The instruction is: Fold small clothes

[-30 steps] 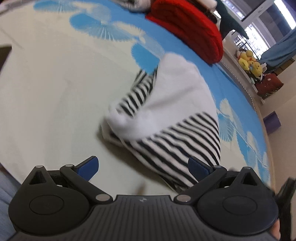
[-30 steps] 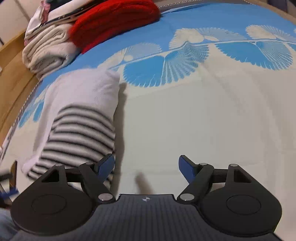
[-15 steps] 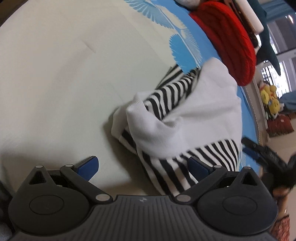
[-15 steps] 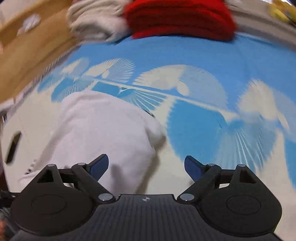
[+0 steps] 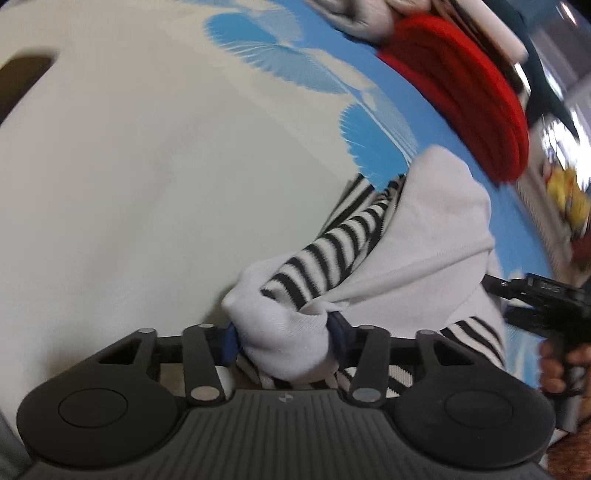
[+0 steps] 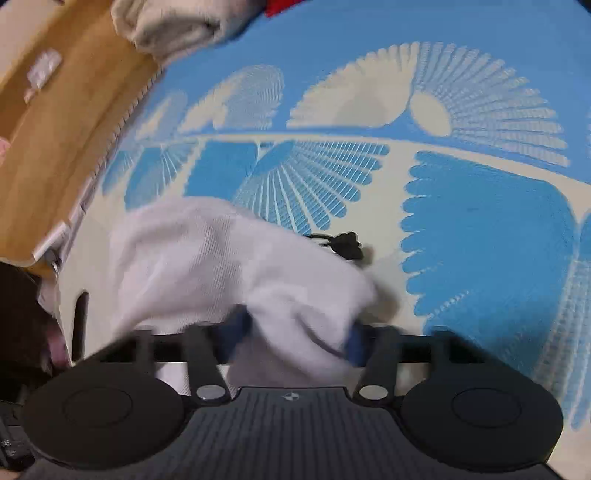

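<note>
Cream bedspread (image 5: 122,177) with blue fan print covers nearly all of both views; everything else placed against it. Red knit pile (image 5: 476,99) sits at the bedspread's far edge in the left wrist view, with a beige folded bundle (image 6: 173,26) beside it at the top of the right wrist view. Wooden floor (image 6: 55,129) borders the bedspread on its left side in the right view. White and black-striped garment (image 5: 413,251) lies bunched on the bedspread, near the blue printed band, white panel draped over the striped part. Left gripper (image 5: 282,336) has its jaws drawn in tight on a white fold of the garment, blue pads pressed into the cloth on both sides. Right gripper (image 6: 295,336) likewise pinches a white wad of the same garment (image 6: 229,258), jaws closed in around it, picture blurred. Small black cord piece (image 6: 343,243) lies on the bedspread just past the garment's far edge.
</note>
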A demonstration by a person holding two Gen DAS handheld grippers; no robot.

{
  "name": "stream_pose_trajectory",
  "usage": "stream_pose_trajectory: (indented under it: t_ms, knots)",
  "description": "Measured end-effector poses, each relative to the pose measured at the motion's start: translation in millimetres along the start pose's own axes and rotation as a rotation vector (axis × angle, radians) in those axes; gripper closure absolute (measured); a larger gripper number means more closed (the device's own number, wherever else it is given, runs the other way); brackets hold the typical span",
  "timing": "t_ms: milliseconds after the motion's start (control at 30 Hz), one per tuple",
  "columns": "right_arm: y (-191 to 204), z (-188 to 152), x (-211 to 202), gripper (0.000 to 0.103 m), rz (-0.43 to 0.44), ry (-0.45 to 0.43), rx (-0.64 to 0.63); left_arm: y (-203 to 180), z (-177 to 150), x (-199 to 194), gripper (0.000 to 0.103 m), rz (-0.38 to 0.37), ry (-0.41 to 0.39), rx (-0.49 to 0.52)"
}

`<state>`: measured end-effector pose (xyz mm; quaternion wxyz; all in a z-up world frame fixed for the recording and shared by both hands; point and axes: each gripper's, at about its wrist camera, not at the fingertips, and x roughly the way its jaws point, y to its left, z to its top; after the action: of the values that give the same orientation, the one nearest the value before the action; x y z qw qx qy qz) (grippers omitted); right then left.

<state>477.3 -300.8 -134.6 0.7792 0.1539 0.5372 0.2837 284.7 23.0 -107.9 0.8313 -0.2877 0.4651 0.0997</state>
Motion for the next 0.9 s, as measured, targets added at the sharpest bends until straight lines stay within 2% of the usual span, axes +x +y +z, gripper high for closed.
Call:
stream_pose_trajectory:
  t_ms: [100, 233, 300, 433, 533, 567, 600, 633, 700, 733, 800, 900]
  knots:
    - [-3.7, -24.0, -23.5, 0.072, -0.049, -0.067, -0.004, -24.5, 43.6, 16.5, 0.06, -0.019, 0.02, 0.085]
    - [-21.5, -68.2, -60.2, 0.073, -0.121, -0.197, 0.062, -100.5, 107.4, 61.5, 0.064, -0.072, 0.018, 0.284]
    - [-29.9, -95.1, -75.8, 0.074, -0.136, -0.267, 0.135, -146.1, 128.5, 92.2, 0.067, -0.098, 0.032, 0.366]
    - [-43.2, -149.6, -91.3, 0.074, -0.127, -0.372, 0.295, -217.4, 147.5, 137.8, 0.072, -0.138, 0.05, 0.43]
    - [-47.6, -169.3, -86.0, 0.068, -0.116, -0.403, 0.388, -248.4, 149.2, 153.8, 0.073, -0.17, 0.041, 0.464]
    - [-47.0, -171.1, -84.5, 0.056, -0.133, -0.416, 0.398, -253.0, 152.1, 157.6, 0.072, -0.172, 0.039, 0.464]
    - [-45.9, -172.4, -83.2, 0.039, -0.161, -0.429, 0.398, -254.7, 155.8, 161.0, 0.067, -0.174, 0.033, 0.453]
    - [-44.2, -173.4, -80.9, 0.035, -0.183, -0.44, 0.387, -252.2, 158.5, 158.6, 0.063, -0.184, 0.022, 0.442]
    - [-42.3, -174.8, -79.1, 0.029, -0.193, -0.447, 0.363, -240.8, 166.7, 146.4, 0.024, -0.192, -0.008, 0.438]
    - [-41.4, -174.8, -81.0, 0.027, -0.196, -0.44, 0.362, -235.0, 170.7, 137.6, 0.017, -0.169, -0.033, 0.437]
    - [-41.1, -174.5, -88.5, 0.023, -0.208, -0.417, 0.367, -216.0, 172.3, 109.8, 0.015, -0.136, -0.073, 0.459]
    - [-33.8, -173.9, -98.5, 0.019, -0.186, -0.422, 0.35, -175.1, 145.5, 65.7, 0.015, -0.085, -0.019, 0.542]
